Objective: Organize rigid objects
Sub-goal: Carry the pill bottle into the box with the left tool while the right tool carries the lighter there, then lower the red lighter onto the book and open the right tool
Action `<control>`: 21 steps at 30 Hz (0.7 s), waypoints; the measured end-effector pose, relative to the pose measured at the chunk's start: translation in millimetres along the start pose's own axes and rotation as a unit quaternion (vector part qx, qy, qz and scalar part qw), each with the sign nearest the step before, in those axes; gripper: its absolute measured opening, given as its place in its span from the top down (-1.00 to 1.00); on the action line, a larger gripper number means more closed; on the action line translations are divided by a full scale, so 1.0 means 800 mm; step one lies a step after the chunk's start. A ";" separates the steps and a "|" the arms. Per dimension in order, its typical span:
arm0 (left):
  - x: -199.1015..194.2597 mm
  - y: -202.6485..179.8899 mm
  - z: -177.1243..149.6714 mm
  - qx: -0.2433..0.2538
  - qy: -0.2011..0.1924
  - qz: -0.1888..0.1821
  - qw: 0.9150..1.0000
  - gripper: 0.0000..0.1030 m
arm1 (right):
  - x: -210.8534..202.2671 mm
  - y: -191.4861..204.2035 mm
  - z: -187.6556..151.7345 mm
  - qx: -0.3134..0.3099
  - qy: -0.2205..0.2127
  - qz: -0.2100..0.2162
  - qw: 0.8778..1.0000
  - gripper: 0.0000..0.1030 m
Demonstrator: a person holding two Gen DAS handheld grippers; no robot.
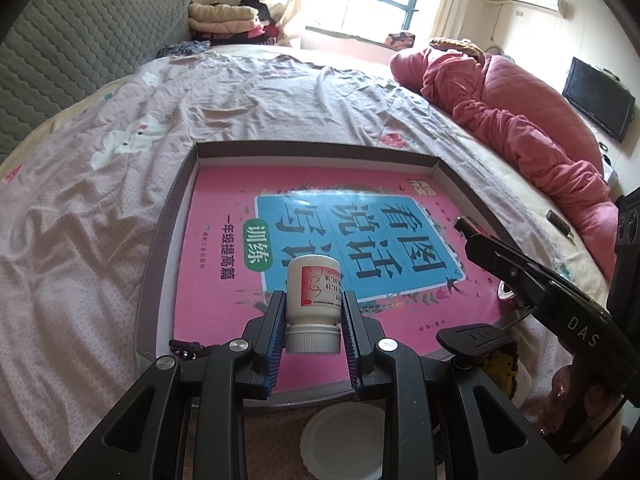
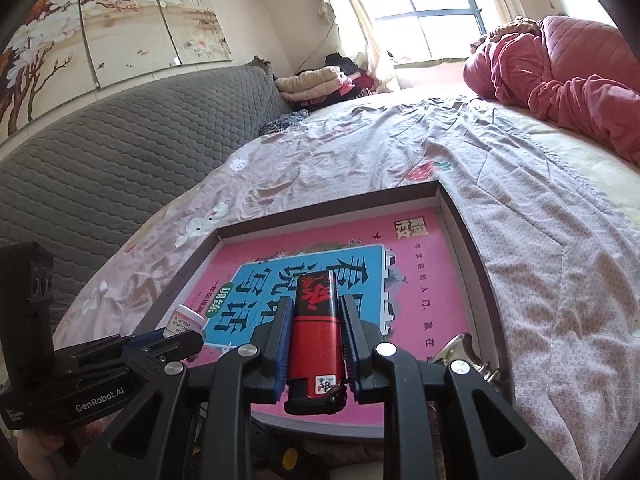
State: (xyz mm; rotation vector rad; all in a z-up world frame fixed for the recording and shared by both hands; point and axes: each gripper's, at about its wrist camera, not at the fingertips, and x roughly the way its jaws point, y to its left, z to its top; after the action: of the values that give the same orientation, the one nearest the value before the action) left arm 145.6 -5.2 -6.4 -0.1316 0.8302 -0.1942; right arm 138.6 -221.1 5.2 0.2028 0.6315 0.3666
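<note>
My left gripper (image 1: 314, 312) is shut on a white pill bottle (image 1: 313, 294) with a red-and-white label, held over the near part of a shallow box (image 1: 176, 216) that holds a pink book (image 1: 224, 200). The bottle also shows in the right wrist view (image 2: 185, 320). My right gripper (image 2: 314, 316) is shut on a red-and-black lighter (image 2: 316, 332), held above the same box (image 2: 472, 248) and book (image 2: 432, 300). In the left wrist view the right gripper (image 1: 464, 226) reaches in from the right with the lighter tip showing.
The box lies on a bed with a pinkish sheet (image 1: 100, 200). A red quilt (image 1: 520, 120) is heaped at the right. A white round lid (image 1: 344, 440) lies below the left gripper. A metal object (image 2: 468, 348) sits at the box's near right corner. A grey headboard (image 2: 120, 152) stands at the left.
</note>
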 end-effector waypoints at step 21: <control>0.001 -0.006 -0.006 0.011 0.011 0.005 1.000 0.47 | 0.020 0.010 -0.007 -0.023 0.051 -0.011 0.998 0.54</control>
State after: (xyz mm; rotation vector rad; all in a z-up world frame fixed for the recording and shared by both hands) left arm 142.2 -10.5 -9.5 -0.1049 0.8505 -0.1947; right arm 144.8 -207.1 -5.7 0.1329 0.7235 0.3716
